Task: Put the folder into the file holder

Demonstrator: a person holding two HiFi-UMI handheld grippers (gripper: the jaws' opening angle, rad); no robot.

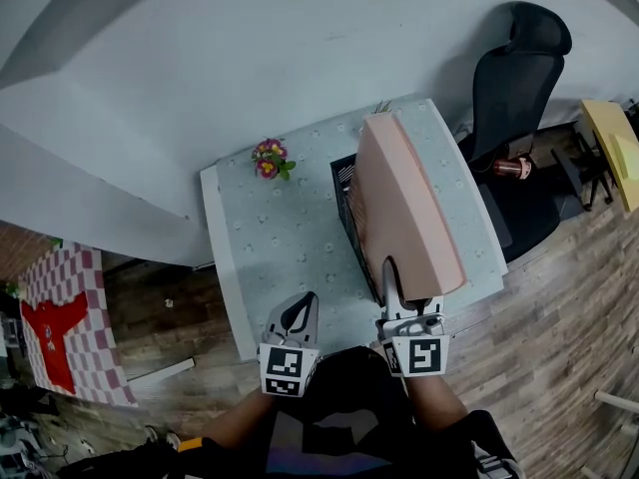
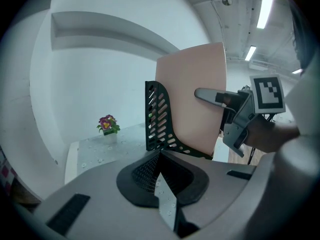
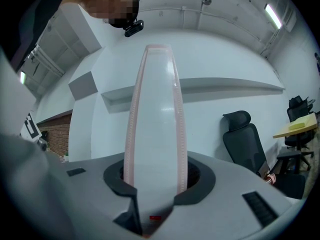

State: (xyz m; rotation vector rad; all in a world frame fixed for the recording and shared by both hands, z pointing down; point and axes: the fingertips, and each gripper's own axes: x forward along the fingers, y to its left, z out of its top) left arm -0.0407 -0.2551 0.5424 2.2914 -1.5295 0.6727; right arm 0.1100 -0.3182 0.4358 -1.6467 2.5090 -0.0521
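Note:
My right gripper [image 1: 394, 272] is shut on the near edge of a large pink folder [image 1: 404, 213], which it holds upright and leaning a little to the right. The folder stands against the right side of the black slotted file holder [image 1: 351, 213] on the table. In the left gripper view the folder [image 2: 192, 99] rises behind the holder's wall [image 2: 159, 119], and its lower edge reaches the holder's base. In the right gripper view the folder [image 3: 156, 124] runs straight up between the jaws. My left gripper [image 1: 300, 307] is shut and holds nothing, near the table's front edge left of the holder.
A small pot of pink flowers [image 1: 269, 158] stands at the back left of the pale table [image 1: 270, 238]. A black office chair [image 1: 519, 78] is beyond the table's right end, with a yellow desk [image 1: 614, 148] further right. A red and white checked mat [image 1: 60, 327] lies on the floor at left.

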